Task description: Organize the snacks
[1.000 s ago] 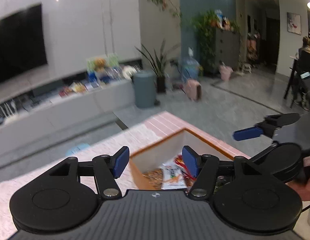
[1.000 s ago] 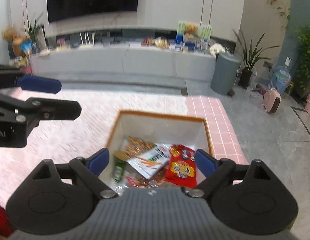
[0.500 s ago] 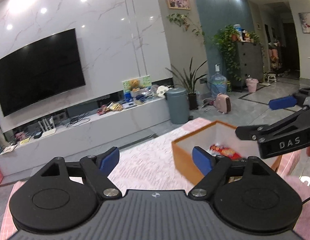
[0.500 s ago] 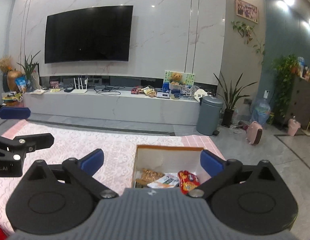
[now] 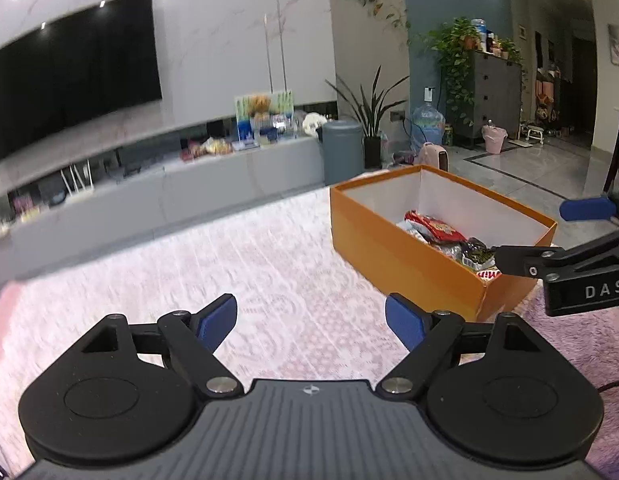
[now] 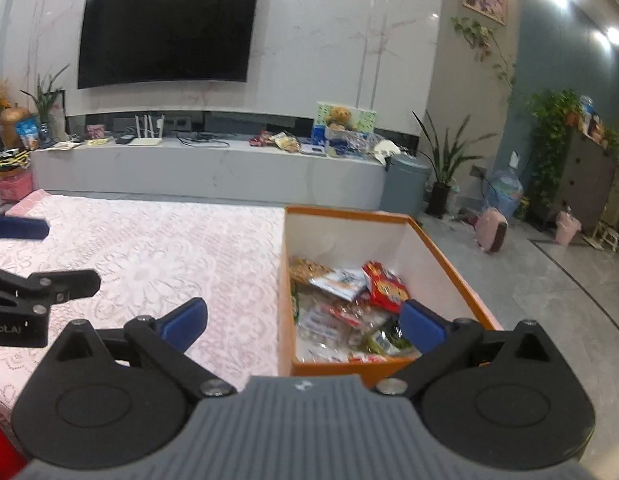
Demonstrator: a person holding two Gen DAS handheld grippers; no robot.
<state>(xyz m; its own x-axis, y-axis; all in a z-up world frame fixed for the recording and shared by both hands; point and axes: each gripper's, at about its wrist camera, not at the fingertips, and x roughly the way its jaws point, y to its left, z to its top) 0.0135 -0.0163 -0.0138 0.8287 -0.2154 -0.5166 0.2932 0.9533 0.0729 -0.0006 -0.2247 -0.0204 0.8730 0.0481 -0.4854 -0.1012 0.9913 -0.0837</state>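
Observation:
An orange box [image 5: 393, 252] with white inner walls stands on the pink lace tablecloth [image 5: 269, 264] at the table's right end. It holds several snack packets [image 6: 349, 296], among them a red one [image 6: 385, 286]. My left gripper [image 5: 311, 322] is open and empty over the cloth, left of the box. My right gripper [image 6: 303, 320] is open and empty, above the box's near left corner [image 6: 293, 364]. Each gripper shows in the other's view: the right one [image 5: 549, 236], the left one [image 6: 33, 248].
The table's right edge runs just past the box [image 6: 485, 320], with grey floor beyond. A TV [image 6: 165, 32] hangs over a long grey cabinet [image 6: 209, 172]. A grey bin [image 6: 403, 184] and plants stand at the right.
Both grippers have pulled back and up from over the box. The left gripper has swung left, so the box now lies to its right. Both stay open and empty.

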